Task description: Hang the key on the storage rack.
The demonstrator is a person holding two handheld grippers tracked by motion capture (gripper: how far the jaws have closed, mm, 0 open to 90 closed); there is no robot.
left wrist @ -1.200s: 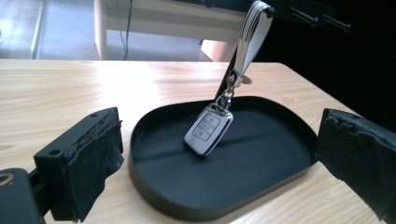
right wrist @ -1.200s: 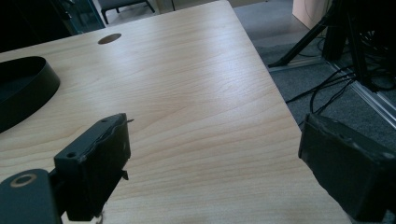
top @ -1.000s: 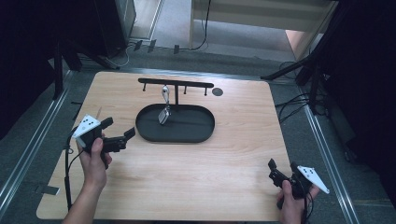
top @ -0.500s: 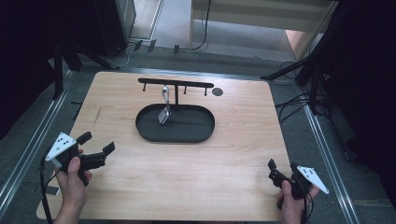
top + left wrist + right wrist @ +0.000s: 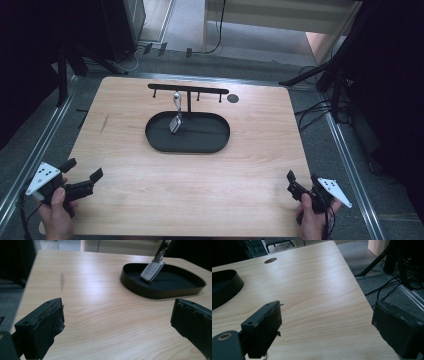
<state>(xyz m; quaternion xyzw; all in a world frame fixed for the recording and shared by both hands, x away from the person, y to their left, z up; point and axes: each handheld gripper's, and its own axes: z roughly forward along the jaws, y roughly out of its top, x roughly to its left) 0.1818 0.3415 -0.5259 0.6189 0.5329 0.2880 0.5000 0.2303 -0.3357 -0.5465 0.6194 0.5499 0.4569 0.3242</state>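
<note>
Jaws of my left gripper (image 5: 82, 175) stand wide apart at the near left corner of the table (image 5: 250, 190), gripping nothing, bare wood between them. My right gripper (image 5: 301, 181) sits at the near right corner, its jaws likewise spread and empty. Farther off, mid-table, lies the black oval tray (image 5: 210, 142). Over its left part a silver key fob (image 5: 175, 123) hangs from the black rack (image 5: 200, 90) behind the tray, its lower end down near the tray floor.
</note>
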